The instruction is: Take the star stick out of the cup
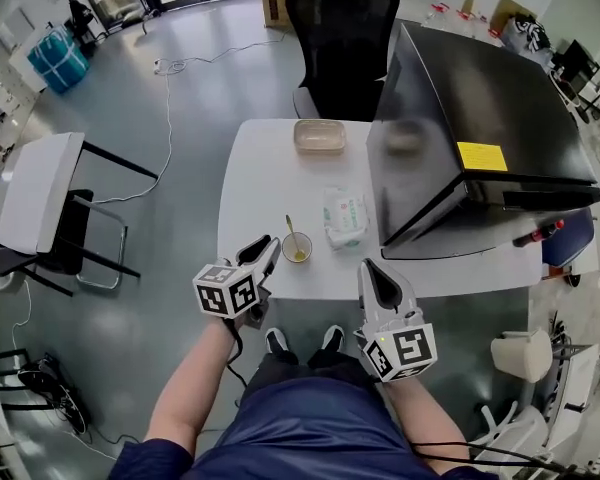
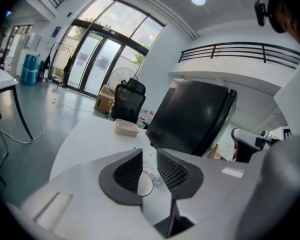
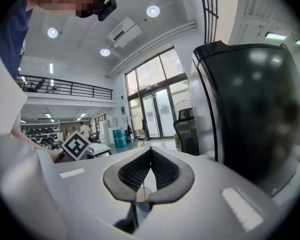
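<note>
The left tool (image 1: pixel 264 250) hovers at the near edge of the white tabletop (image 1: pixel 270 168). Its jaws are slightly apart and grip nothing. Just to its right is a small cup (image 1: pixel 297 248), and the star stick (image 1: pixel 291 232) stands inside it. A wipes packet (image 1: pixel 344 216) lies just beyond the cup. Further right is the right tool (image 1: pixel 370 268), with its jaws pressed together and empty, near a large black monitor (image 1: pixel 480 118).
</note>
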{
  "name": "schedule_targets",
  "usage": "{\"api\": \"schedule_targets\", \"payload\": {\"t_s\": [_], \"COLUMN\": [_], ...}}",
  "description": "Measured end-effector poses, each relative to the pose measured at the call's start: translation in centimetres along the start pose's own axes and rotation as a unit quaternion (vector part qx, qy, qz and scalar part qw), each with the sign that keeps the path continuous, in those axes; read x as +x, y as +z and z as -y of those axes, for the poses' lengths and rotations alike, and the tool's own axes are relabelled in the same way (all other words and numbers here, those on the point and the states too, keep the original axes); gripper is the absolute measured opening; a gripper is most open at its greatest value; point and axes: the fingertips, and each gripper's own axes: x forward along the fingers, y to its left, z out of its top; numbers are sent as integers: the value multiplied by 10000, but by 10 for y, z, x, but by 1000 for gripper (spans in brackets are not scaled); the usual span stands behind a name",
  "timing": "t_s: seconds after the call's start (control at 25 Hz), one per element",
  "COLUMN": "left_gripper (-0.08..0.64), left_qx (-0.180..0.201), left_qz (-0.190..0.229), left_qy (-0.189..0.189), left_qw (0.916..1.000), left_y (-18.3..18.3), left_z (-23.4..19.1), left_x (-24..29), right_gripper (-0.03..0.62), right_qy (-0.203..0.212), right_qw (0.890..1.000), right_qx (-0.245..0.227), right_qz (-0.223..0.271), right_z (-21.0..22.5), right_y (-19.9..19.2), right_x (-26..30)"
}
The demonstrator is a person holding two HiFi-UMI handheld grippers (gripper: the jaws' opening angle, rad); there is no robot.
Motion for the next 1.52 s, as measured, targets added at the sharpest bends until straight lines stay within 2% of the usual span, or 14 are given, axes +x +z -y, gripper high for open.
{"api": "schedule_targets", "payload": {"t_s": [0.2, 0.36, 0.48, 0.68, 0.84, 1.0, 1.24, 1.52], "left_gripper": [77, 77, 77, 77, 72, 31, 21, 15], "left_qx": [-121, -15, 10, -329, -282, -237, -193, -419], "left_qz": [-614, -1063, -1250, -1505, -1347, -1193, -970, -607], "left_qy": [-82, -140, -183, -255, -142, -56, -91, 5], "left_qw": [9980, 9942, 9920, 9877, 9904, 9926, 9951, 9973], "left_y": [-27, -45, -52, -68, -59, -54, -44, -30], "left_z": [-22, -31, -35, -41, -45, -48, -45, -47], "left_x": [42, 69, 84, 101, 103, 99, 87, 67], "right_gripper": [7, 8, 6, 8, 8, 7, 8, 6], "right_qy": [-374, -799, -1013, -1283, -1347, -1333, -1197, -943], "right_qw": [9993, 9966, 9947, 9915, 9906, 9908, 9924, 9952], "right_qx": [89, 203, 164, 212, 231, 242, 262, 215], "right_qz": [-30, -44, -58, -23, -52, -75, -89, -113], "right_z": [8, 22, 27, 31, 27, 24, 17, 6], "right_y": [-10, -18, -16, -22, -24, -27, -26, -27], "right_x": [-13, -28, -37, -48, -50, -48, -39, -26]}}
